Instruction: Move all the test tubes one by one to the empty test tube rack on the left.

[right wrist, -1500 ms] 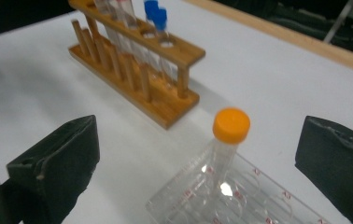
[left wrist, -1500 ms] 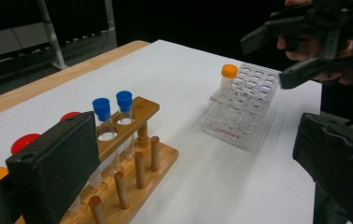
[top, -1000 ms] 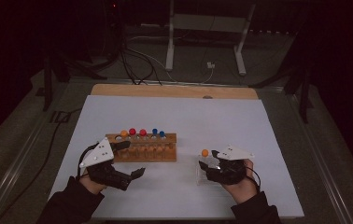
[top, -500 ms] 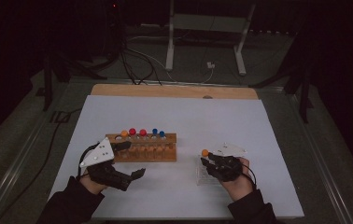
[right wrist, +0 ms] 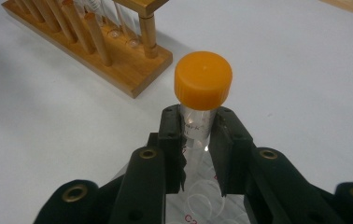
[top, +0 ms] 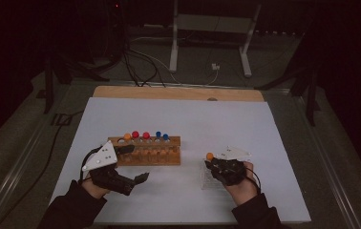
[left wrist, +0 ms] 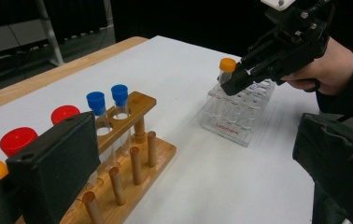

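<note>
White sheet (top: 193, 119) spread over a wooden tabletop (top: 169, 92), the wood bare only along the far edge. Beyond it, on the dim floor, two white metal stand legs (top: 174, 43), a tangle of dark cables (top: 135, 62) at left, a white plug (top: 214, 67) between the legs.

Dim room — a white sheet (top: 193, 119) covers a wooden table (top: 169, 92) on a grey floor (top: 21, 143). Far side: a white metal stand (top: 207, 28), cables (top: 135, 62) trailing left, a black wall (top: 35, 28).
</note>
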Tool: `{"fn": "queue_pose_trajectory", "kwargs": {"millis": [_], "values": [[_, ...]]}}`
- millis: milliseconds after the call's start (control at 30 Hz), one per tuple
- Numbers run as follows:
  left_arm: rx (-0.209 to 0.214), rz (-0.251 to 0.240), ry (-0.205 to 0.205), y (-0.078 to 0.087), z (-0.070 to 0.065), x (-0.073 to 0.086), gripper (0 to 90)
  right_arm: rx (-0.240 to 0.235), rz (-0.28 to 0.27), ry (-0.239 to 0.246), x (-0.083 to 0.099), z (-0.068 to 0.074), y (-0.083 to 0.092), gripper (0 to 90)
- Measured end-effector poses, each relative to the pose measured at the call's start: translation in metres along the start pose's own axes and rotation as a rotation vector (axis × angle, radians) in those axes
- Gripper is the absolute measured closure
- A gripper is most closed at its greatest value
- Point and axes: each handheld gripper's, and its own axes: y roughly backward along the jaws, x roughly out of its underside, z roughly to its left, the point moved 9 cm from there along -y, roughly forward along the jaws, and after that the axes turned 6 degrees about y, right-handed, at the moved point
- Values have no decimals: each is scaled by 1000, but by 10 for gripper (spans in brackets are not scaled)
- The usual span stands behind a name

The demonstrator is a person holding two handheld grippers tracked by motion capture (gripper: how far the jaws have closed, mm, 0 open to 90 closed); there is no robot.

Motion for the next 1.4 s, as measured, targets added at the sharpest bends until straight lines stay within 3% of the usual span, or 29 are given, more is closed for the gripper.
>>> {"fn": "queue_pose_trajectory", "kwargs": {"millis": [467, 767, 1167, 1400], "values": [[9, 10, -5, -1, -1, 1, 13, 6, -74, -6, -17, -2, 26, 749], [8, 9, -7, 0, -1, 0, 13, 19, -117, 13, -28, -1, 45, 749], [20, 9, -1, -1, -5, -1, 13, 42, -187, 72, -44, 12, 65, 750], [39, 24, -18, -4, -14, -1, 13, 10, -201, 93, -48, 23, 67, 750]]}}
